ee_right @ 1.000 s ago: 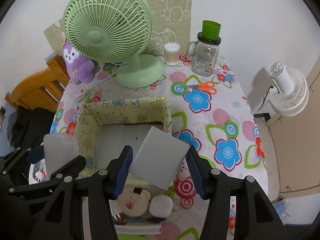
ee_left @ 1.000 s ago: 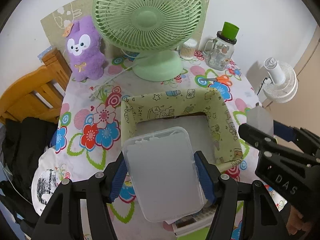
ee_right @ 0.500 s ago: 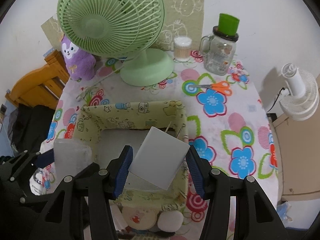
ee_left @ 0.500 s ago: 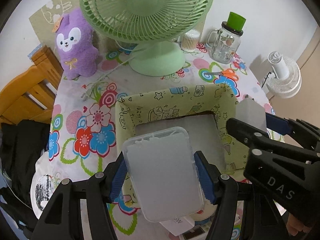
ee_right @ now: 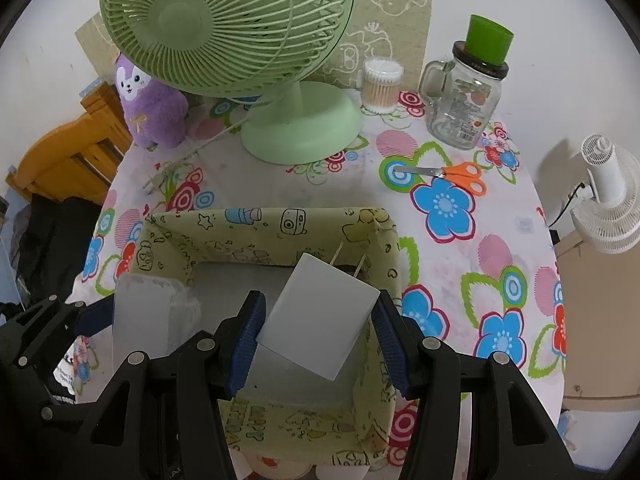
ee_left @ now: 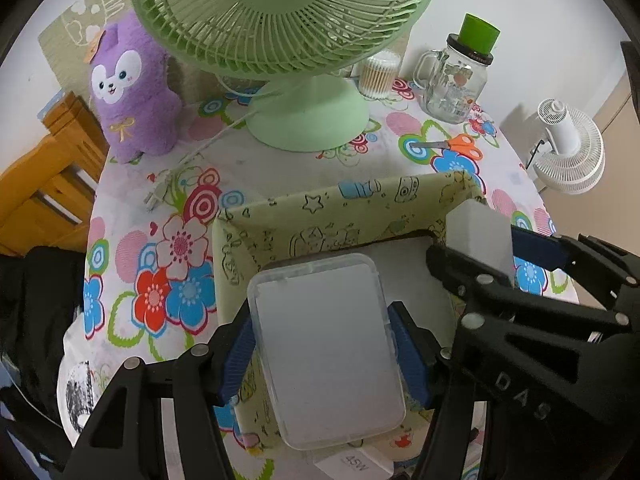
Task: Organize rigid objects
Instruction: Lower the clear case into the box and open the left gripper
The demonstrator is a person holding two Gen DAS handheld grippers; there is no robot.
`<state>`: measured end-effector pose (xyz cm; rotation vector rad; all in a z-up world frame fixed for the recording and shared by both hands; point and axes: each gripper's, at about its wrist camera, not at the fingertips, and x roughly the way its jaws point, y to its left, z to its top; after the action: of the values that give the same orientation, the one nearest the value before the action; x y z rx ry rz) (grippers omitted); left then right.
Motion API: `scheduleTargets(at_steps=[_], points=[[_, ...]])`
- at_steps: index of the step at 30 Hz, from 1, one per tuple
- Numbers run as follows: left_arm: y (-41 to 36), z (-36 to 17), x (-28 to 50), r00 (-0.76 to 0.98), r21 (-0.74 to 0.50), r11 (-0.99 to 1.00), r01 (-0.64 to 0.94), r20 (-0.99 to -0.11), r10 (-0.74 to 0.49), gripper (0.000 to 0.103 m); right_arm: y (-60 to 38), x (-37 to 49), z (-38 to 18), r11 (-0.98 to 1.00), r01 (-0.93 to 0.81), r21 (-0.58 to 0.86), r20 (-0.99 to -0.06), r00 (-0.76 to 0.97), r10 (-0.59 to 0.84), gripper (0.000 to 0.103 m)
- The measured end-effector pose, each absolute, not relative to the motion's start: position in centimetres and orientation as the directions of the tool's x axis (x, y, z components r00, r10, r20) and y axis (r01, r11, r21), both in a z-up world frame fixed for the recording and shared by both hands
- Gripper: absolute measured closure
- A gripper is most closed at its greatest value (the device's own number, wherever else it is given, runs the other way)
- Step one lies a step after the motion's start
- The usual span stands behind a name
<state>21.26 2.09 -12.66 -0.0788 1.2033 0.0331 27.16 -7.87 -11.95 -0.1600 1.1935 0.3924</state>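
Observation:
My left gripper (ee_left: 322, 348) is shut on a clear flat plastic case (ee_left: 326, 348) and holds it over the left half of a yellow-green cartoon-print fabric box (ee_left: 320, 216). My right gripper (ee_right: 316, 336) is shut on a white charger with two metal prongs (ee_right: 320, 314) and holds it tilted over the right half of the same box (ee_right: 264, 224). The charger (ee_left: 478, 236) also shows in the left wrist view and the case (ee_right: 148, 312) in the right wrist view. The box floor is grey.
On the floral tablecloth behind the box stand a green desk fan (ee_right: 296, 120), a purple plush (ee_right: 154, 108), a cotton swab tub (ee_right: 380, 84), a glass mug jar with green lid (ee_right: 468, 108) and orange scissors (ee_right: 460, 174). A wooden chair (ee_left: 40, 176) stands left and a white fan (ee_right: 604, 204) right.
Both grippers have moved forward with their objects, from short of the box's near edge to over its inside.

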Motion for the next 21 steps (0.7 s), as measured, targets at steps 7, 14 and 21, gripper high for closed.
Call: scheduleTargets(at_steps=[7,14,21], points=[[2.0,-13.8,22.2,0.336,-0.023,0.999,-0.041,-0.942,-0.008,0.037,-7.4,28.0,-12.8,0.921,-0.382,0.074,-0.933,0.299,0.199,0.046],[1.9,-15.5,22.5,0.297,-0.016,0.999,-0.028,-0.955,-0.007,0.037,-6.9,28.4,-14.3,0.917,-0.395,0.061,-0.942,0.281,0.183,0.046],[1.4,-16.6,22.7,0.283,-0.006,1.0,-0.013,-0.959,-0.003,0.036,-5.8,28.5,-15.9,0.902,-0.432,0.017,-0.949,0.277,0.15,0.045]])
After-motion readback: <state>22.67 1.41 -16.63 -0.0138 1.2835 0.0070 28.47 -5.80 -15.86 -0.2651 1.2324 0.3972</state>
